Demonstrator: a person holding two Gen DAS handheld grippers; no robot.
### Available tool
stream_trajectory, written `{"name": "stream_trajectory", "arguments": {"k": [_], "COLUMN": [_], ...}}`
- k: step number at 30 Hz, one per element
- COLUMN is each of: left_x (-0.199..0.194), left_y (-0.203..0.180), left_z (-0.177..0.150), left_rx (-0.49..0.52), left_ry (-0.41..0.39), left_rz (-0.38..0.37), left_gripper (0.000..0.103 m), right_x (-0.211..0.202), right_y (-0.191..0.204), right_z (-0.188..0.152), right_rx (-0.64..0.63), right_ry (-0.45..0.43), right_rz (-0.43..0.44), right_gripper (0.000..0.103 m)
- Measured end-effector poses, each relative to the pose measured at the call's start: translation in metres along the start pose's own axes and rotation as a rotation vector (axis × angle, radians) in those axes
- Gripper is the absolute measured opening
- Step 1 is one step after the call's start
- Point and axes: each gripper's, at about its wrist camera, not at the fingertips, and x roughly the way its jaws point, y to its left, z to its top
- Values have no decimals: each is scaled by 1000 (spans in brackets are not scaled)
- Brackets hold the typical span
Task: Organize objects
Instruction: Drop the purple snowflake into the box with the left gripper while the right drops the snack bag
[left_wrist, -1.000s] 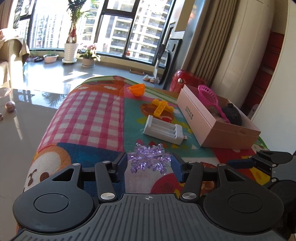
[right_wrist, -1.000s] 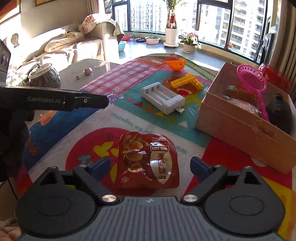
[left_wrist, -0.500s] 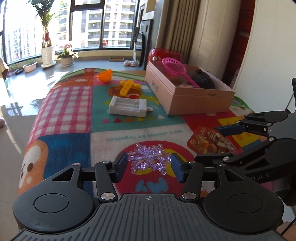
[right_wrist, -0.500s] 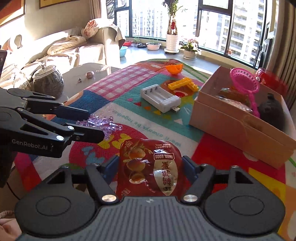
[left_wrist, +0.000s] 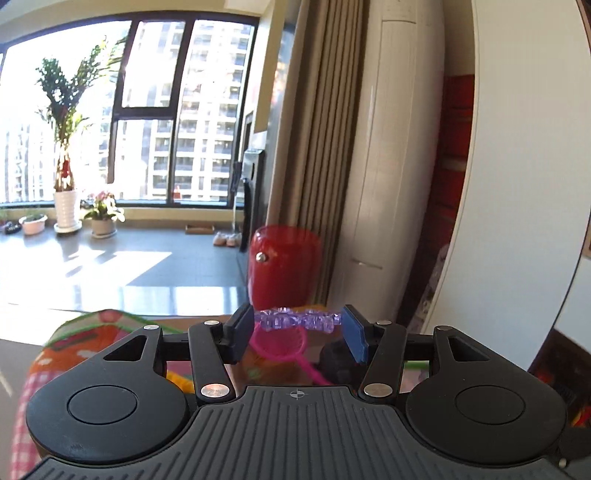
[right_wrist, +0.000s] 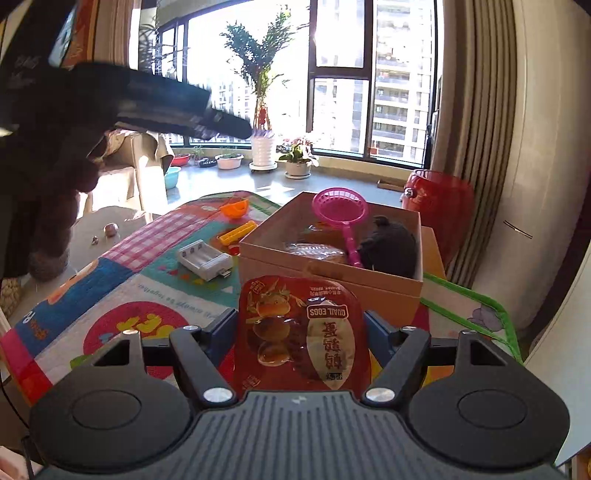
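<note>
My left gripper is shut on a purple crystal snowflake, held edge-on in the air above the cardboard box, whose pink scoop and dark object show just below. My right gripper is shut on a red quail egg packet, lifted off the mat in front of the cardboard box. In the right wrist view the left gripper passes as a dark blur at the upper left. Inside the box lie a pink scoop and a dark object.
On the colourful mat lie a white battery charger, a yellow block and an orange bowl. A red bin stands behind the box by the curtain. Plants line the window sill.
Both grippers lifted their loads off the mat and moved toward the box. The right gripper closed on the packet. The left gripper rose and swung right, now over the box.
</note>
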Motion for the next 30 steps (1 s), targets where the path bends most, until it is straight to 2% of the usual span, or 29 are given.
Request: {"name": "stream_trajectory", "arguments": {"k": [3,5,9,13,16,20,23,24,25,26,30], "left_x": [47,56,43,13,-9,-29,-36,-38,-41,-44,-52], "left_y": [-2,0,22,48,65,80,91,93,96,98,105], "left_z": [-3,-10,-26,-60,-89,-119,-128,-130,-130,-133,-137], "left_rx": [-8,-16,-104,-121,-139,-156,-202,-207,-206,-199,-172], "left_ry": [86,78,62,113,176,236,255,253,250,246,245], "left_rz": [22,40,40,78,91,118,116,120,127,136,154], "left_gripper": [56,56,56,56,56,56,55,55,55,55,55], "right_x": [4,7,9,15,25,45,67,77,84,91,100], "right_y": [-8,-15,-27,-36,-37,-29,-29,-30,-31,-32,-26], "right_z": [-6,-10,-12,-2,18,64,105,117,124,132,128], "right_rx": [25,37,71,108,123,116,170,189,203,230,215], "right_ry": [20,33,48,52,45,-11,-65,-61,-55,-59,-69], "right_rz": [-12,-31,-44,-31,-19,-14,-14,1,13,21,-24], "right_gripper": [73,73,73,73,73,73,74,76,87,93,99]}}
